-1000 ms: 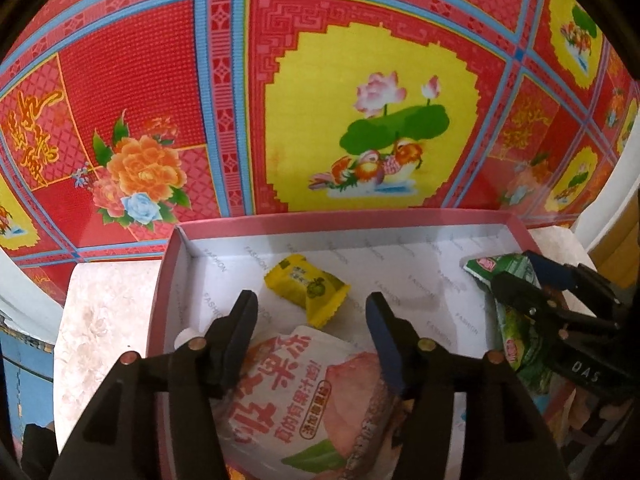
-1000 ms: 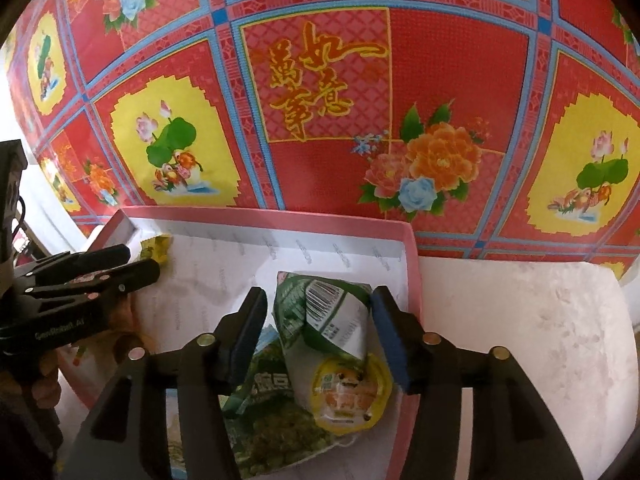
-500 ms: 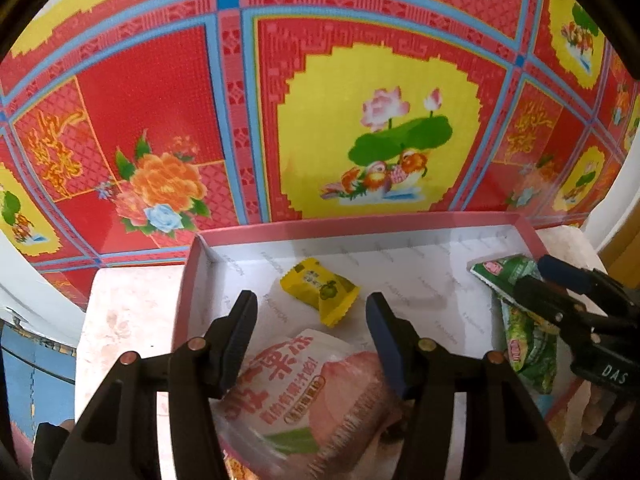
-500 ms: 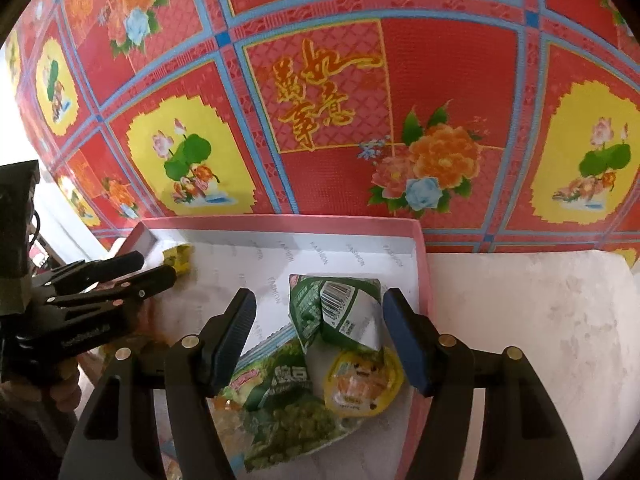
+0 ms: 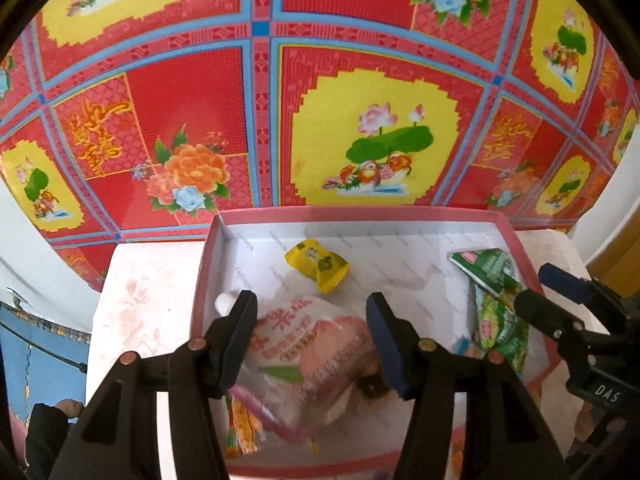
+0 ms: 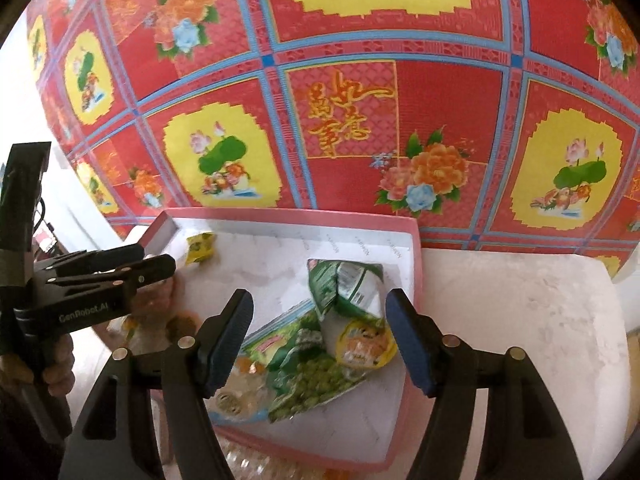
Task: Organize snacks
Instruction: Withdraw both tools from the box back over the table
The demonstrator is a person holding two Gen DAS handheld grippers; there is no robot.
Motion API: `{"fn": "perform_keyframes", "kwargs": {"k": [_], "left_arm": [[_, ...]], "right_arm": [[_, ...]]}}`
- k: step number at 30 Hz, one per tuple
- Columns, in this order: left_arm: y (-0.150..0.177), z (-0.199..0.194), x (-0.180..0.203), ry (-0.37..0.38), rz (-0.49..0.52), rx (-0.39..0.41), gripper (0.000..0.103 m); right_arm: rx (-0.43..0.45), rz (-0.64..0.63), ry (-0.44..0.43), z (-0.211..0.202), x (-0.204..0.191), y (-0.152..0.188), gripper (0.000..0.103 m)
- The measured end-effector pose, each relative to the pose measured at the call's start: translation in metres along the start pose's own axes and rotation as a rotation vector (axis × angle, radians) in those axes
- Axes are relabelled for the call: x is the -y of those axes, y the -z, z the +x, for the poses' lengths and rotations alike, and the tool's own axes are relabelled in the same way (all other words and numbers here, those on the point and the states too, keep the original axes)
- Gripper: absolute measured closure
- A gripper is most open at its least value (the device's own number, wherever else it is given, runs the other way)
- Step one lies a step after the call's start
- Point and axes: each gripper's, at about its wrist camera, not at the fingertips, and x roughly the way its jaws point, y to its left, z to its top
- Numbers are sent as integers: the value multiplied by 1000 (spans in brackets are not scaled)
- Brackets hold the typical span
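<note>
- Backdrop cloth: a glossy printed sheet, red ground, blue grid lines, yellow medallions with lotus and ducks, orange peonies, gold characters. It fills the upper part of both views.
- Table top: pale, marbled, with rounded corners; it carries the box.
- Box: shallow rectangular card tray, pink rim and outer wall, white lining printed with faint grey lettering. All the snacks seen lie inside it.
- Pink pouch: soft glossy spouted bag with a white cap, a peach picture and red characters. It lies at the box's left end, below and between the left gripper's fingers.
- Left gripper: black plastic arms, blue pads, jaws spread; the pads stand clear of the pouch on both sides.
- Green pea packet: flat crinkled foil, lying at the right end of the box under the smaller green-and-white packet.
- Right gripper: same build, jaws opening; both green packets lie between the pads, neither touched.
- Yellow candy: small pillow-shaped wrapper with crimped ends, alone on the lining towards the back wall, beyond the left gripper's tips.
</note>
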Motion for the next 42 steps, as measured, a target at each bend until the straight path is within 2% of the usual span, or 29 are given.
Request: {"fn": "perform_keyframes", "kwargs": {"k": [13, 42], "left_arm": [[16, -43, -11, -6, -34, -6, 43], [56, -73, 2, -24, -53, -42, 43]], "right_arm": [[-27, -36, 15, -27, -14, 18, 33], [-104, -22, -16, -60, -29, 51, 33]]}}
